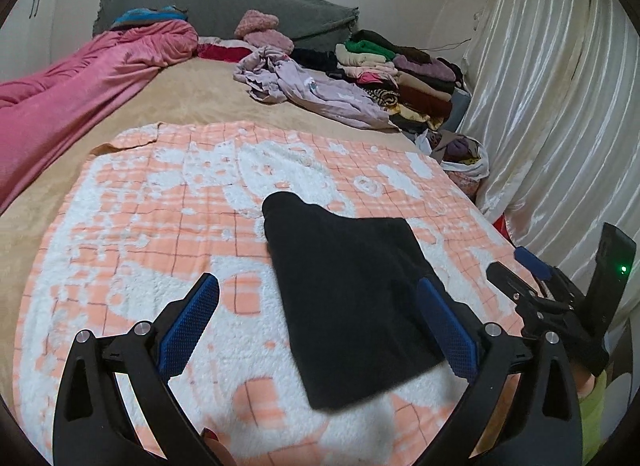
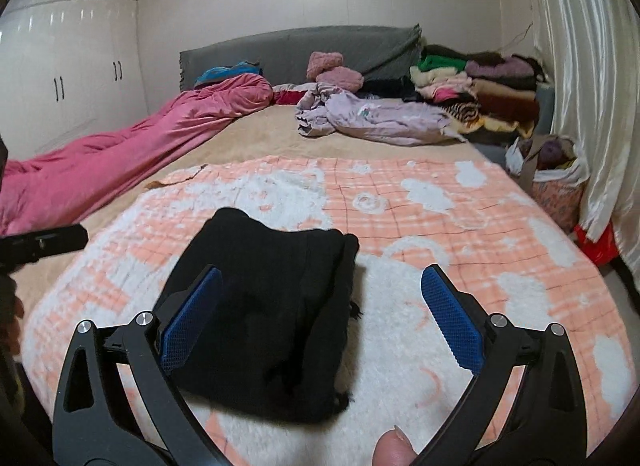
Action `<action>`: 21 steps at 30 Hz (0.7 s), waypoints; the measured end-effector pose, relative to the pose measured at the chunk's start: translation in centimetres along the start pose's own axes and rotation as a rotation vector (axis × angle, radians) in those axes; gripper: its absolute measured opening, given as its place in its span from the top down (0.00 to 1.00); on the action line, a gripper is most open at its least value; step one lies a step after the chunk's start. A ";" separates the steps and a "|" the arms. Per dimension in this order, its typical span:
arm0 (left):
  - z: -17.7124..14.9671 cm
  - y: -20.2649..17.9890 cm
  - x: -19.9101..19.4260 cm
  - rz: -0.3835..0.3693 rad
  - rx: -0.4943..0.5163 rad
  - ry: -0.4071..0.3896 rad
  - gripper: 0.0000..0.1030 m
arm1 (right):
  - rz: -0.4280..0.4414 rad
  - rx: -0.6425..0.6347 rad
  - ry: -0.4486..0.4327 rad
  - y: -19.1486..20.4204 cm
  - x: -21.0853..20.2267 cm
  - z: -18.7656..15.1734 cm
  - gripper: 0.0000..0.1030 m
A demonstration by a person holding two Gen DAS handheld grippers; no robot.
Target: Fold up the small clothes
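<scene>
A folded black garment point(image 1: 352, 298) lies flat on the orange-and-white checked blanket point(image 1: 160, 225). My left gripper point(image 1: 320, 290) hovers above it, wide open, nothing between its blue pads point(image 1: 188, 326). The garment sits under the right-hand finger. In the right wrist view the same black garment point(image 2: 272, 306) lies below my right gripper point(image 2: 322, 282), which also stands wide open and holds nothing. Its left pad point(image 2: 188, 326) hangs over the garment. The right gripper's body point(image 1: 560, 298) shows at the left view's right edge.
A pink quilt point(image 1: 80, 97) runs along the bed's left side. A lilac garment point(image 1: 320, 89) and a stack of folded clothes point(image 1: 408, 73) lie at the far right near the grey headboard point(image 1: 224, 5). A bag of clothes point(image 2: 556, 173) and white curtains point(image 1: 552, 105) border the right side.
</scene>
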State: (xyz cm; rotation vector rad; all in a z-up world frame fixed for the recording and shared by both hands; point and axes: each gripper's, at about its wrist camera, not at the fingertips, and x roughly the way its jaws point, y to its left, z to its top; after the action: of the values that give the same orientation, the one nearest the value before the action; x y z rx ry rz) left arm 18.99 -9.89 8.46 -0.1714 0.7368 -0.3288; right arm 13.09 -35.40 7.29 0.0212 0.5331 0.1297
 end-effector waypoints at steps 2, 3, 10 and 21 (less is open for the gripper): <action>-0.9 -0.1 -0.5 0.022 0.012 -0.005 0.04 | -0.009 -0.013 -0.015 0.3 -1.1 -1.0 0.09; -1.4 -0.1 -0.7 0.029 0.017 -0.008 0.04 | -0.010 -0.016 -0.020 0.5 -1.5 -1.4 0.09; -4.7 0.0 -1.9 0.067 0.026 -0.003 0.04 | -0.023 -0.017 -0.033 1.3 -4.0 -4.4 0.09; -9.7 0.8 -2.8 0.101 0.008 0.046 0.04 | -0.047 -0.003 0.055 2.6 -5.3 -7.8 0.09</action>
State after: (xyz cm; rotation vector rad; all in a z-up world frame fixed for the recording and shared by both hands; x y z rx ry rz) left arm 10.58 -8.50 2.92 -0.1192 0.7867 -0.2400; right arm 4.25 -33.62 3.38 0.0023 0.5878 0.0850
